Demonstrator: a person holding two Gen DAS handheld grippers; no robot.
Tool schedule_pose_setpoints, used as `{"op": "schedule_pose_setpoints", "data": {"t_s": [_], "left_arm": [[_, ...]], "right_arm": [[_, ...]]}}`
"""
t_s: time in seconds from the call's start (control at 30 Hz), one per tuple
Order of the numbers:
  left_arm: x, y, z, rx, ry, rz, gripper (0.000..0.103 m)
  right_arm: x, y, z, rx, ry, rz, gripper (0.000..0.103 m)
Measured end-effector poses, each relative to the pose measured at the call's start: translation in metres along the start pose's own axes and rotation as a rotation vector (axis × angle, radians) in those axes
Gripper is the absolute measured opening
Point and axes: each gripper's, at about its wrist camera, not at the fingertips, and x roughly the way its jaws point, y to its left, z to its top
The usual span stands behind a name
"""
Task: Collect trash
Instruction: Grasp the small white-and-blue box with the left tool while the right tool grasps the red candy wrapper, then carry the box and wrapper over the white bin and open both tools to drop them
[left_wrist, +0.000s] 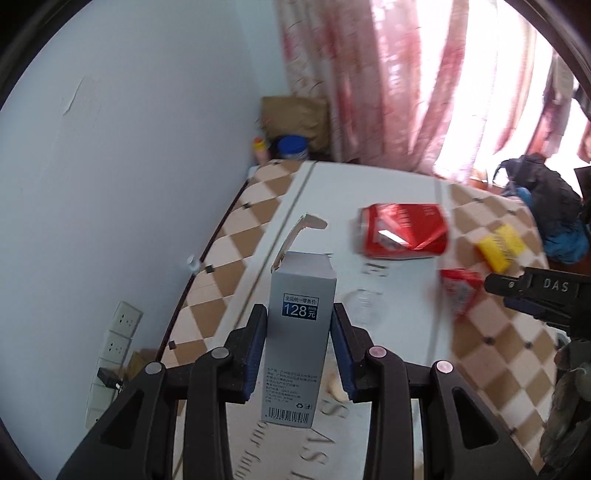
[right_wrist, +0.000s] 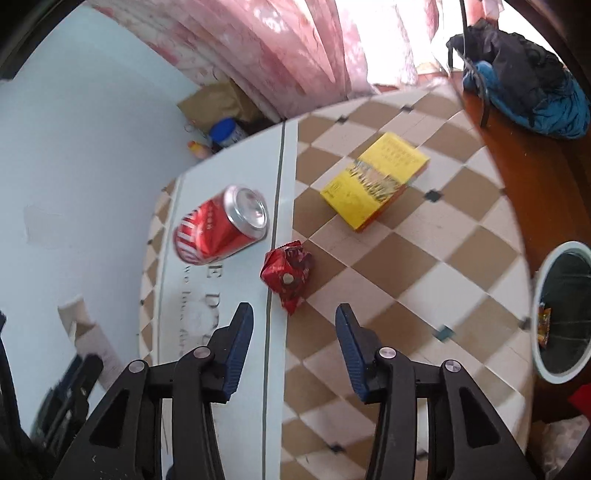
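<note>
The left gripper (left_wrist: 298, 325) is clamping a tall grey carton (left_wrist: 299, 332) with a torn-open top flap between its blue pads, holding it upright above the checkered tablecloth (right_wrist: 424, 266). The right gripper (right_wrist: 294, 325) is hovering with its jaws spread and empty just short of a crumpled red wrapper (right_wrist: 287, 271). Relative to that wrapper, a dented red soda can (right_wrist: 221, 230) is lying just to the left, a yellow box (right_wrist: 375, 181) is sitting farther back to the right, and a white-rimmed trash bin (right_wrist: 563, 314) is standing well off to the right past the table edge.

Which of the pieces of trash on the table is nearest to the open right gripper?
The crumpled red wrapper lies just ahead of the right gripper. The dented red can and the yellow cardboard box lie farther away.
</note>
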Motion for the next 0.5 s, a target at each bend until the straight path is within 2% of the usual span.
{"op": "schedule_pose_setpoints", "data": {"t_s": [0.1, 0.23, 0.27, 0.3, 0.33, 0.43, 0.5], "left_arm": [[0.018, 0.006, 0.004, -0.014, 0.017, 0.017, 0.031], [0.032, 0.012, 0.008, -0.017, 0.025, 0.019, 0.031], [0.033, 0.011, 0.008, -0.015, 0.024, 0.017, 0.031], [0.030, 0.013, 0.008, -0.012, 0.022, 0.013, 0.031], [0.029, 0.013, 0.008, -0.008, 0.019, 0.011, 0.031], [0.019, 0.010, 0.008, -0.008, 0.011, -0.009, 0.031], [0.012, 0.008, 0.009, -0.003, 0.003, -0.024, 0.031]], "right_arm": [[0.024, 0.008, 0.009, -0.002, 0.011, -0.002, 0.048], [0.058, 0.029, 0.019, -0.071, 0.038, -0.071, 0.048], [0.065, 0.033, 0.019, -0.088, 0.043, -0.081, 0.044], [0.070, 0.037, 0.019, -0.105, 0.038, -0.097, 0.020], [0.073, 0.040, 0.019, -0.125, 0.037, -0.106, 0.012], [0.070, 0.047, 0.014, -0.171, 0.020, -0.113, 0.007], [0.059, 0.047, 0.008, -0.181, 0.004, -0.087, 0.005]]}}
